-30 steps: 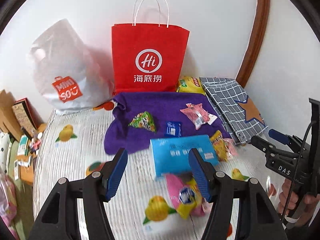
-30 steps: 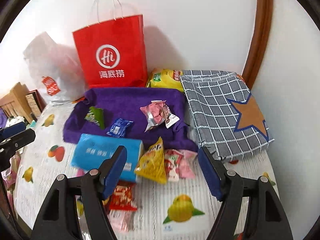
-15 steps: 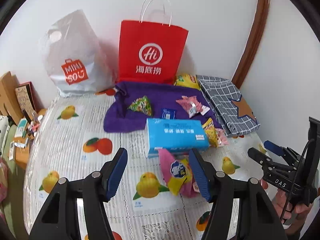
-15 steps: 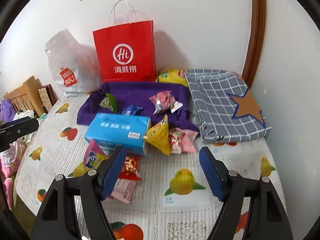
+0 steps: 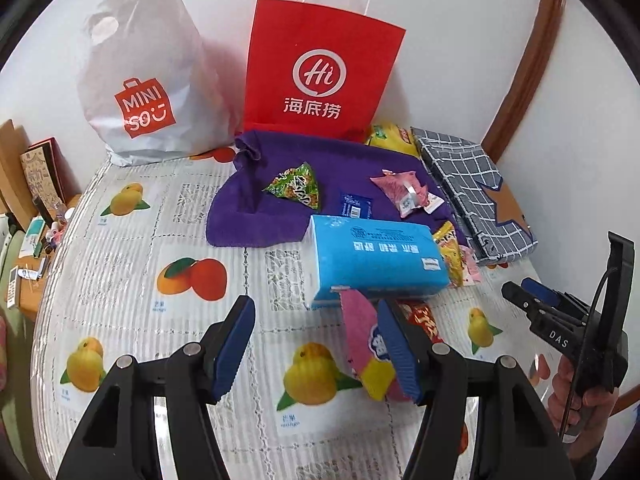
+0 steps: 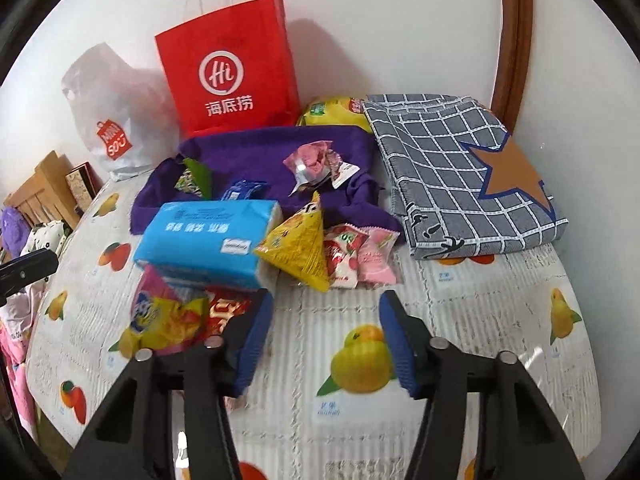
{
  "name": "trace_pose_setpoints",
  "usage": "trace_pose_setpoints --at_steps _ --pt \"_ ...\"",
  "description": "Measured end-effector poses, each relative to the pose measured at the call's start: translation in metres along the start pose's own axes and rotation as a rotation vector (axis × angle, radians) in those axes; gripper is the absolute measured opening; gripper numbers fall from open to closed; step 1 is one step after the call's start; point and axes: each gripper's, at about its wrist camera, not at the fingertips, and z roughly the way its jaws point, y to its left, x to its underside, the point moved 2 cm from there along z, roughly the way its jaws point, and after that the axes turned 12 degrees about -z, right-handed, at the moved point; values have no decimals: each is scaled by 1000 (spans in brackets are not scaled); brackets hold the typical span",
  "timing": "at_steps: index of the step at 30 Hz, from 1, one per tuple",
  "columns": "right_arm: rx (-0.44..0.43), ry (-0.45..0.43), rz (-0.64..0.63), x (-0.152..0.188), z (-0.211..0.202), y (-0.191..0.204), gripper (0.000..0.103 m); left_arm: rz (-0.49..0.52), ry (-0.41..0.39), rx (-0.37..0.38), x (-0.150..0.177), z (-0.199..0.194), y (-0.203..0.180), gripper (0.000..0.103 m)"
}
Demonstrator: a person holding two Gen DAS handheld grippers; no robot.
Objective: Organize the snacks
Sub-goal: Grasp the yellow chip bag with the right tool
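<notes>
At the bottom of each wrist view, the left gripper (image 5: pixel 316 344) and the right gripper (image 6: pixel 326 342) both hang with blue-padded jaws spread apart, empty, over the fruit-printed tablecloth (image 6: pixel 480 320). Just beyond, mid-frame, a pink-and-yellow snack packet (image 6: pixel 160 316) and a red snack packet (image 6: pixel 224 308) lie against a blue tissue pack (image 6: pixel 208 236), with a yellow triangular snack pouch (image 6: pixel 300 248) and pink-white candy wrappers (image 6: pixel 360 260) to its right. Farther up, a purple towel (image 5: pixel 260 216) carries a green triangular pouch (image 5: pixel 298 186), beside a grey checked folded cloth (image 6: pixel 460 168), with a red paper bag (image 5: pixel 320 68) and a white plastic bag (image 5: pixel 148 80) against the wall.

White walls (image 5: pixel 460 8) meet at a brown wooden trim (image 6: pixel 516 32); a fruit-print tablecloth (image 5: pixel 120 264) covers the table.
</notes>
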Motion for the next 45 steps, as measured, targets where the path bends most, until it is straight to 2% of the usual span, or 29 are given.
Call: trace_pose_setpoints --at_steps 5,18,24,31,33,35,45 --pt "-23 3 16 -11 16 -5 51 -15 18 13 -9 13 4 62" --pt "-56 -11 -14 -44 57 17 51 -17 52 7 -16 34 14 62" --pt "-60 41 39 -53 86 9 51 -18 60 24 -18 40 15 62" --pt "-59 112 36 -47 106 10 47 -18 79 39 -19 46 14 62" --pt "-72 121 33 -44 107 11 36 -13 80 39 -19 46 13 62" --pt "-73 117 26 -42 103 12 32 -11 79 40 -19 45 13 62" --pt "-102 69 2 -12 47 14 31 -32 77 23 -5 33 17 62"
